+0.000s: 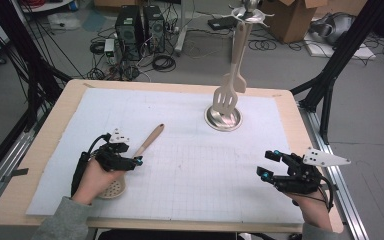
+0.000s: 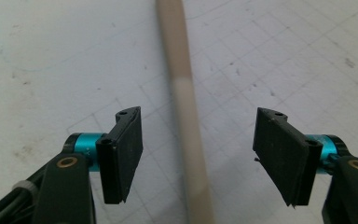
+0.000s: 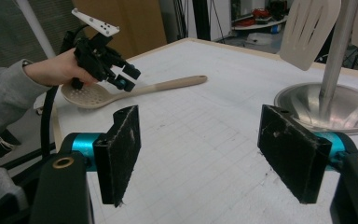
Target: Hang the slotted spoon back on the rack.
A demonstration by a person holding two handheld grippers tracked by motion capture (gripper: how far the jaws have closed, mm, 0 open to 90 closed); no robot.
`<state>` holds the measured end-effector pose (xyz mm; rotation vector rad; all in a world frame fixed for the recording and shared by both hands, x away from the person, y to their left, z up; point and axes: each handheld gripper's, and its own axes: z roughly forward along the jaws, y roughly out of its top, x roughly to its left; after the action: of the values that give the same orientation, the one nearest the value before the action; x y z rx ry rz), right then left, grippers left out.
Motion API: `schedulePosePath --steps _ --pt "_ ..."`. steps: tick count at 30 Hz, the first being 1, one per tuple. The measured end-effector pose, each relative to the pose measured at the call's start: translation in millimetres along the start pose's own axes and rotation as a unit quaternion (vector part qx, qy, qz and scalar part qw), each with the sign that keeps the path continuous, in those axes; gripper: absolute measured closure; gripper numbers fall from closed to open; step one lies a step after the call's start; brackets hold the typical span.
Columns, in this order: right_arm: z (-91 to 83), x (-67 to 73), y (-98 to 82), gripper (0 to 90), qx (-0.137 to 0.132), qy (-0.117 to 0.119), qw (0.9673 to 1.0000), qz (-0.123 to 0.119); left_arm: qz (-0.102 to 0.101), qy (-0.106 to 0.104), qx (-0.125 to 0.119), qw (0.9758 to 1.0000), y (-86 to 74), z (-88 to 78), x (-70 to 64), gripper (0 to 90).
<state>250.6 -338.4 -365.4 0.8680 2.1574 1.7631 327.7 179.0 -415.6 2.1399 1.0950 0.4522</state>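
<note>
Where the left claw (image 1: 139, 161) hovers, jaws apart and unclamped, the skimmer spoon (image 1: 149, 141) lies flat on the worktop (image 1: 190, 165), its handle (image 2: 186, 116) running between the pads untouched. Right claw (image 1: 268, 165): jaws apart, empty, well apart from the spoon.

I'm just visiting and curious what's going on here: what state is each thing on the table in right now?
Skimmer spoon: lying flat on the mat, not gripped.
Left hand-held gripper: open, jaws either side of the spoon's handle, not touching.
Right hand-held gripper: open, nothing between its jaws.
Slotted spatula: hanging from the stand.
Utensil stand: upright.
</note>
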Motion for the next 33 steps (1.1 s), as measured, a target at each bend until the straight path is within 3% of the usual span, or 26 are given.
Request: schedulePosePath --steps 7,9,18,33 --pt "-2.8 0.4 -0.5 29.2 -0.003 -0.003 1.0000 0.000 -0.006 -0.006 0.019 0.9998 0.8 5.1 0.4 37.2" --pt "-3.7 0.8 -0.8 29.2 -0.002 -0.004 1.0000 0.001 -0.011 0.002 0.024 0.9997 0.7 6.8 -1.0 37.9" --pt "-6.3 0.8 -1.6 29.1 -0.003 -0.008 1.0000 0.003 0.010 0.003 0.041 0.9991 -1.1 11.1 -3.9 47.2" --pt "-4.8 1.0 -1.9 29.1 -0.001 -0.007 1.0000 0.004 0.001 0.000 0.064 0.9980 -2.4 14.5 -3.4 60.4"
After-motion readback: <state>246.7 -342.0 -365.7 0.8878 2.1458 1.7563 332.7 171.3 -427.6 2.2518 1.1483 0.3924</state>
